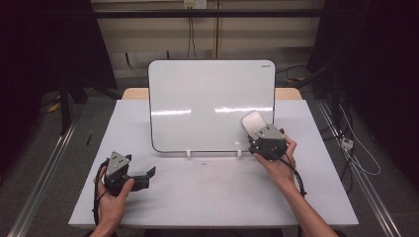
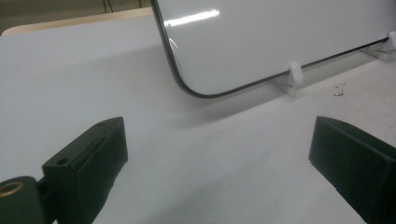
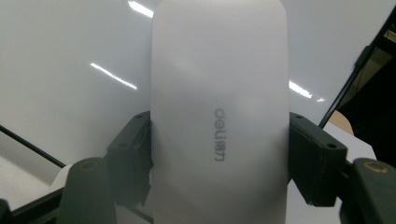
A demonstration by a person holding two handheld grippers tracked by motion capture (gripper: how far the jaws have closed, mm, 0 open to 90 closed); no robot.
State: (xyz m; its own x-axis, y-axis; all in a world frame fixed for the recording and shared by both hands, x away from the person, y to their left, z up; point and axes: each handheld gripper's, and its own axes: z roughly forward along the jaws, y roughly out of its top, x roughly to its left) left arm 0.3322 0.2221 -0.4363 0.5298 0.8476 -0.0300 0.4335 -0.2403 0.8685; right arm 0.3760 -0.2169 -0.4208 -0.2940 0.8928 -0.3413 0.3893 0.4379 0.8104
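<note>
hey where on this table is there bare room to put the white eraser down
The white table is bare between the left gripper and the right gripper, in front of the upright whiteboard. Another bare strip lies left of the whiteboard. It is crowded at the board's lower right corner, where the right gripper clamps the white oval eraser.

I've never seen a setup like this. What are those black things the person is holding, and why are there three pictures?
A person sits at a pale grey table with a black two-jaw tool in each hand. One picture looks down from above; the other two come from small cameras riding on the tools.

The right hand-held gripper is shut on a white oval plastic whiteboard eraser, held against the lower right of a white rounded-corner whiteboard that stands propped on small white clip feet.

The left hand-held gripper is open and holds nothing, low over the table's bare left side.
</note>
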